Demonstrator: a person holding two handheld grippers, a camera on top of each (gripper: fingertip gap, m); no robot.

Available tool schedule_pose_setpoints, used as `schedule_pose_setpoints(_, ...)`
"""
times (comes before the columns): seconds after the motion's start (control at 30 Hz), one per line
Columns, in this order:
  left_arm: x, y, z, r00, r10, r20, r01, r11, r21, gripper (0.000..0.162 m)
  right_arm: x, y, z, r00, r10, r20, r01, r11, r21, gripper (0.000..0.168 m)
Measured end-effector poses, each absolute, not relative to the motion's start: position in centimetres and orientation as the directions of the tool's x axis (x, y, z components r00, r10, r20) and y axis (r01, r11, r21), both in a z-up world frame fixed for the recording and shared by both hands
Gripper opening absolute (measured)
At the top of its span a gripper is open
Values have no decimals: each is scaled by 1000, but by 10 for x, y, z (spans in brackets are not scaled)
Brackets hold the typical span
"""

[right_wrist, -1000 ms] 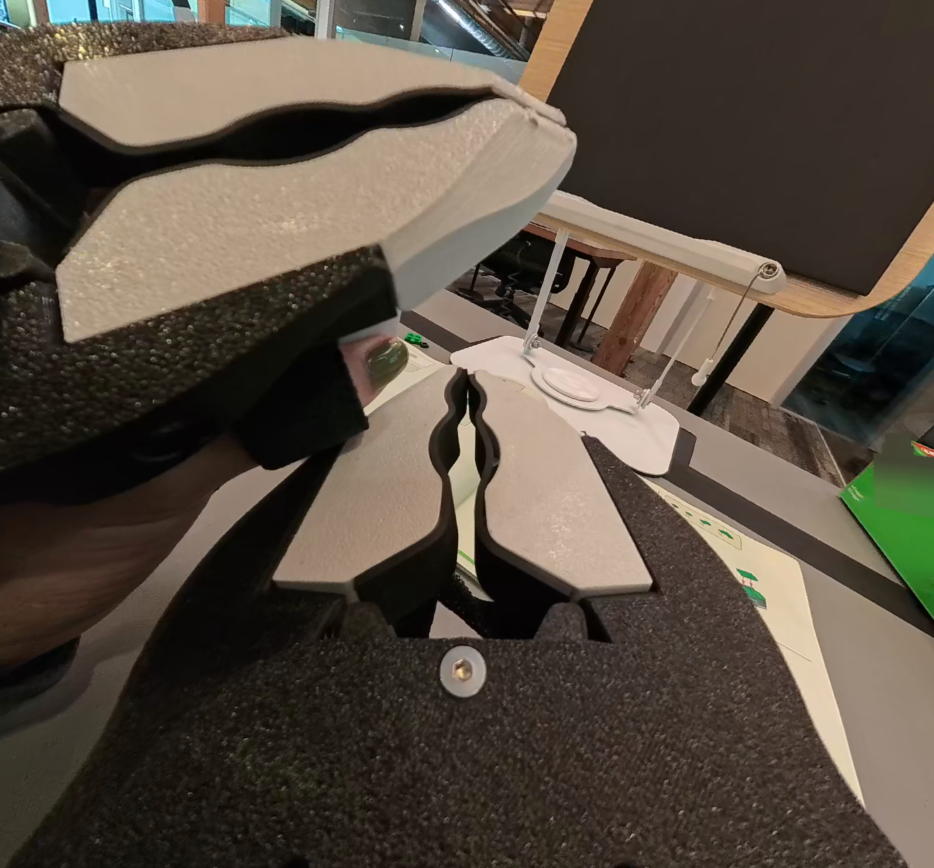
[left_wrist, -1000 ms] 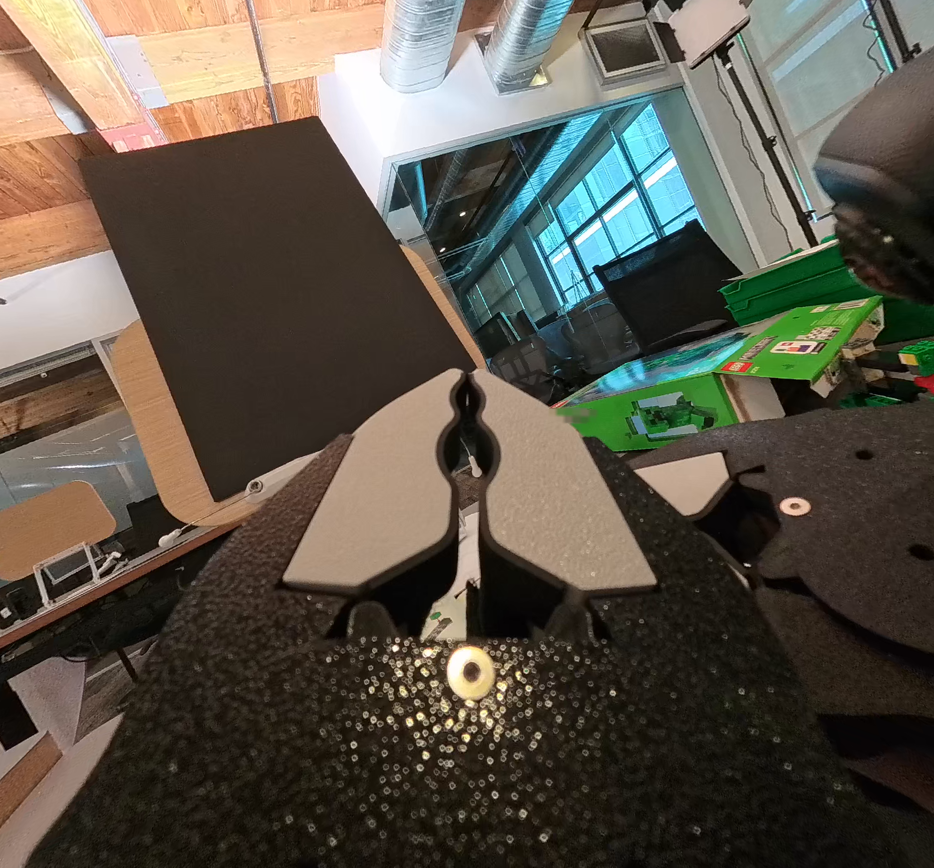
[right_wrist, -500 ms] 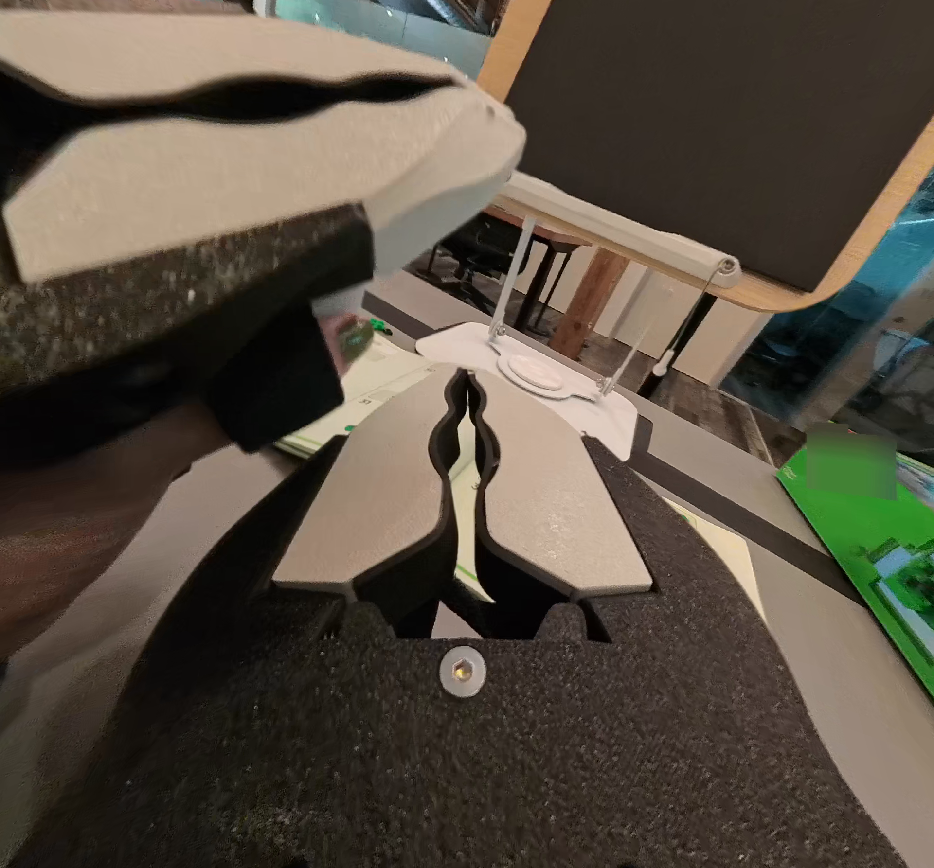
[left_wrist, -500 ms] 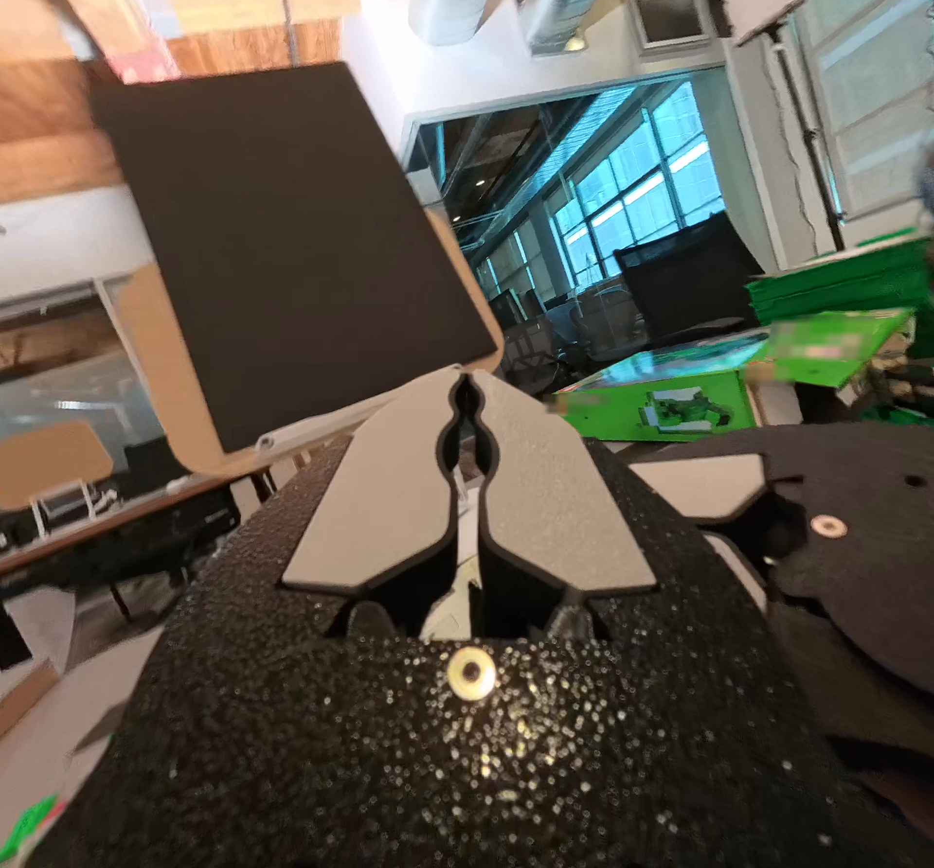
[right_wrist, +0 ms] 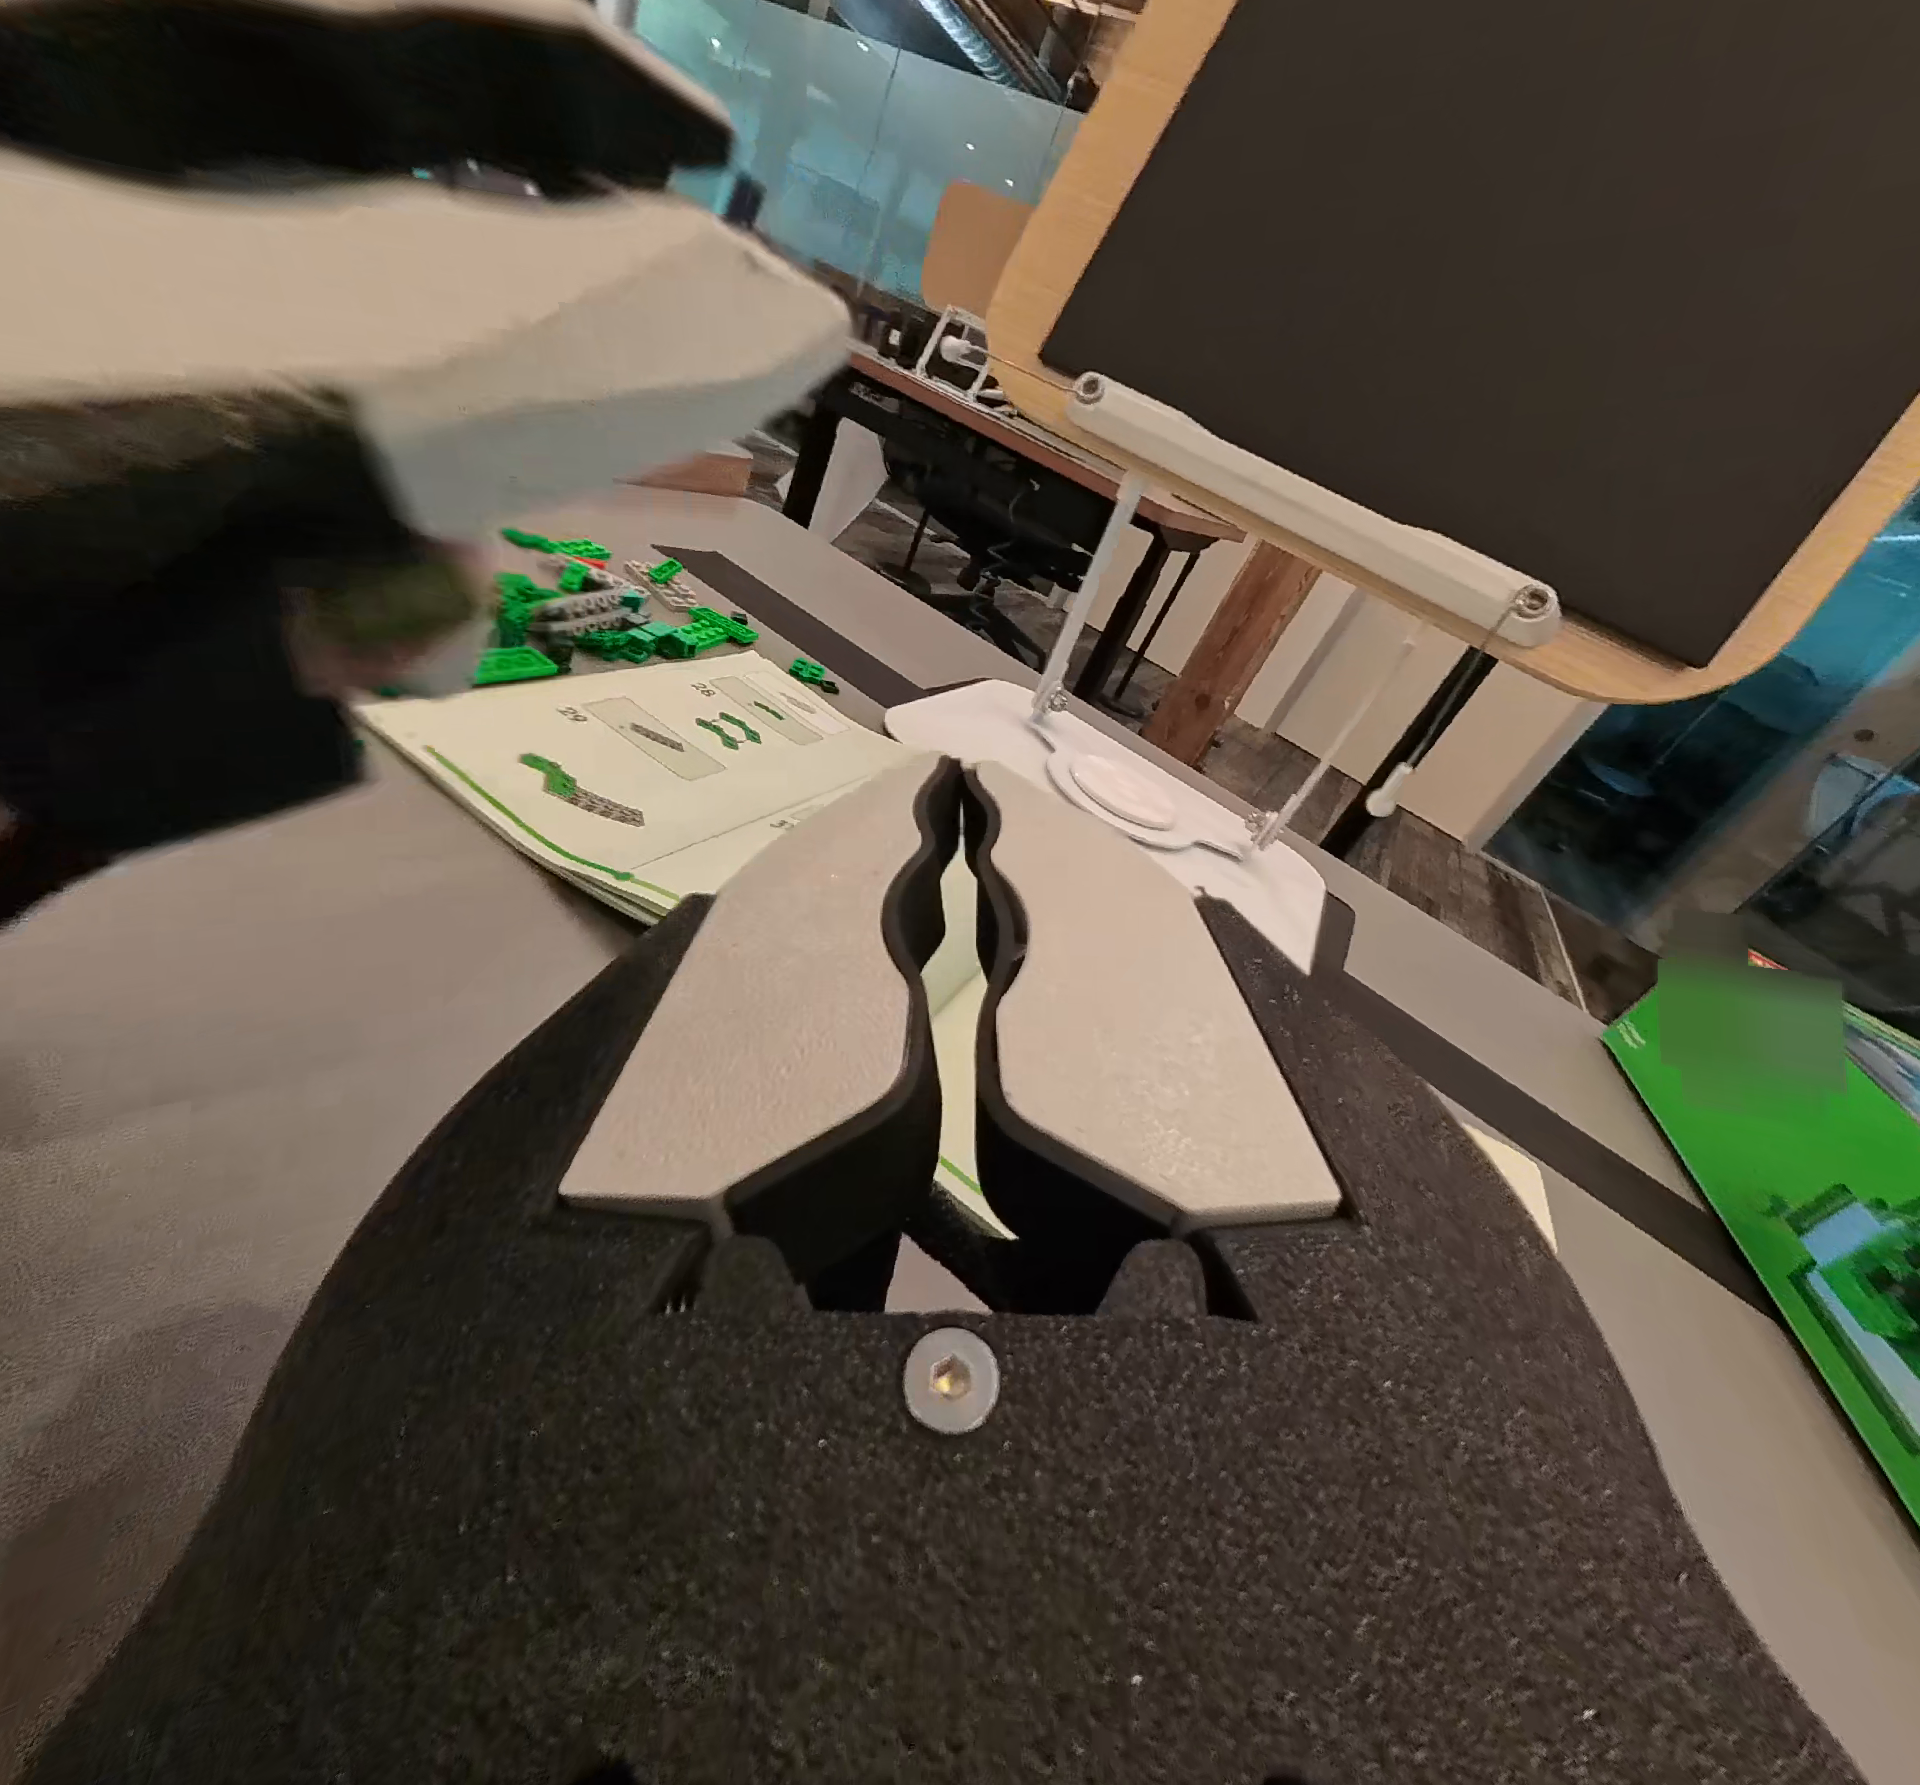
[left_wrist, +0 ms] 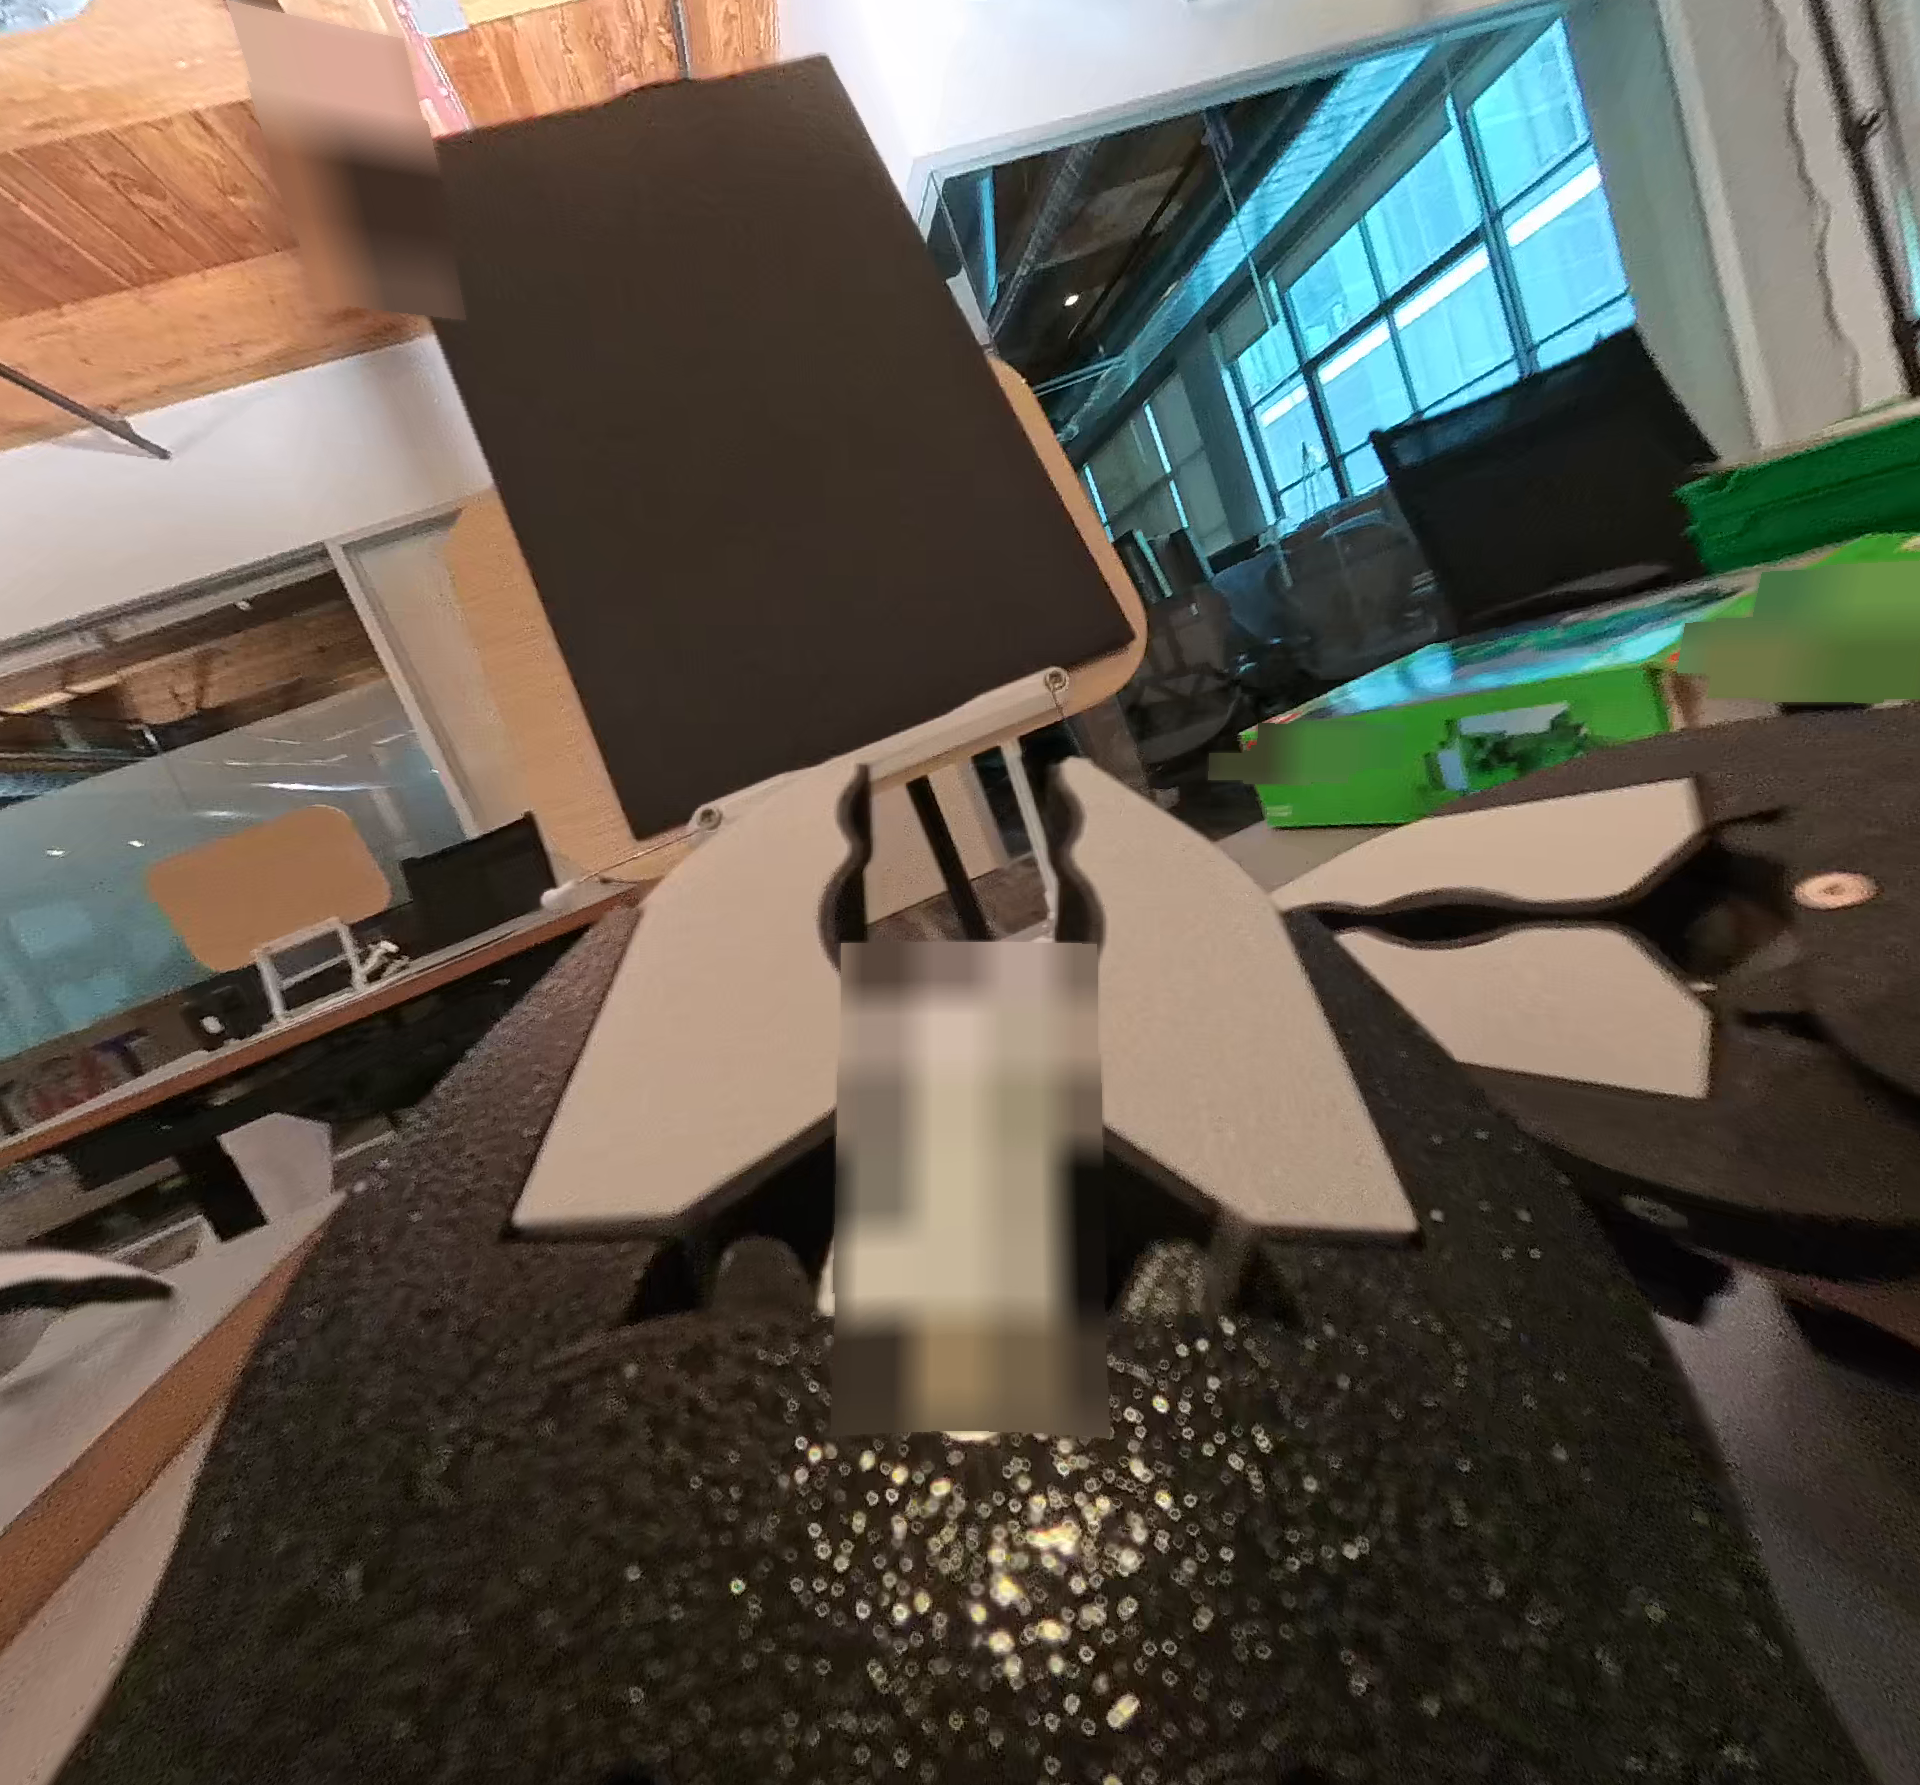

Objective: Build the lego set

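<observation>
the left gripper (left_wrist: 961, 821) has its two grey fingers spread wide, with nothing visible between the tips; a mosaic patch covers the gap lower down, so what lies there cannot be told. it is tilted upward toward the ceiling and a dark panel (left_wrist: 727, 426) on a wooden board. at 3 o'clock in the left wrist view the right gripper (left_wrist: 1340, 920) lies sideways, its fingers pressed together. beyond it, at 2 o'clock, sits the green lego box (left_wrist: 1455, 759).

in the right wrist view the right gripper (right_wrist: 958, 774) is closed, fingertips meeting at the tip with only the wavy slot left between them, and nothing is seen clamped there. it points across a grey table (right_wrist: 260, 956). the open instruction booklet (right_wrist: 623, 779) lies flat just past the fingertips, toward 11 o'clock, and part of its page shows through the slot. farther off at 10 o'clock is a loose pile of green and grey lego pieces (right_wrist: 613, 618), just beyond the booklet's far edge. a white stand base (right_wrist: 1174, 862) sits at 1 o'clock, carrying the tilted dark panel (right_wrist: 1507, 208). the green lego box (right_wrist: 1818, 1247) lies flat at 3 o'clock on the table edge. the left gripper (right_wrist: 748, 249) fills the 10 o'clock corner, blurred, its fingers apart, held above the table and the lego pieces.
</observation>
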State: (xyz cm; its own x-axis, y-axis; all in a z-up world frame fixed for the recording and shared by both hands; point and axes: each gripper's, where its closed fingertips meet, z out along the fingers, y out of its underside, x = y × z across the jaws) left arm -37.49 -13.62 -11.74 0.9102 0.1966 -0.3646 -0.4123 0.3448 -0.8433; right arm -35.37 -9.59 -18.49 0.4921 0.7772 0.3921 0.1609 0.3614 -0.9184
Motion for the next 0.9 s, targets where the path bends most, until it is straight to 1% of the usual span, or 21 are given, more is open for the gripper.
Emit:
schedule_pose_setpoints(0.1,-379,-179,-106,959,141,-247,-282,361,-889,55,-356,-102,-183,475,778,411,149,388,-909,0)
schedule_pose_setpoints(0.13,-383,-195,-106,966,136,-220,-254,354,-900,59,-356,-102,-182,473,780,409,143,390,-910,0)
schedule_pose_setpoints(0.17,-389,-211,-108,966,149,-212,-251,337,-907,59,-356,-103,-182,473,784,402,136,386,-913,0)
schedule_pose_setpoints(0.27,-419,-255,-129,934,237,-266,-316,201,-927,47,-356,-101,-183,472,797,377,126,362,-924,0)
schedule_pose_setpoints(0.37,-463,-296,-156,881,347,-321,-341,-3,-940,41,-355,-100,-182,475,801,365,118,353,-928,0)
schedule_pose_setpoints(0.43,-498,-324,-173,826,427,-368,-336,-151,-930,39,-355,-101,-182,472,802,367,119,354,-928,0)
schedule_pose_setpoints(0.5,-528,-346,-190,801,445,-400,-298,-283,-912,35,-356,-101,-183,469,801,373,126,357,-926,0)
schedule_pose_setpoints(0.63,-574,-371,-233,835,397,-380,-129,-531,-837,32,-356,-102,-183,466,801,376,126,360,-924,0)
schedule_pose_setpoints(0.67,-580,-374,-240,851,391,-350,-81,-562,-823,29,-356,-102,-183,466,802,374,125,359,-925,0)
schedule_pose_setpoints(0.7,-581,-374,-243,872,374,-316,-50,-575,-817,22,-356,-102,-183,466,803,372,123,358,-926,0)
schedule_pose_setpoints(0.77,-586,-375,-250,891,373,-258,21,-602,-798,19,-356,-101,-183,467,803,370,122,356,-927,0)
schedule_pose_setpoints(0.83,-586,-376,-262,910,362,-204,88,-649,-755,18,-356,-102,-183,465,805,369,122,355,-927,0)
schedule_pose_setpoints(0.9,-582,-375,-270,925,335,-178,104,-675,-730,18,-356,-102,-183,465,805,368,120,355,-927,0)
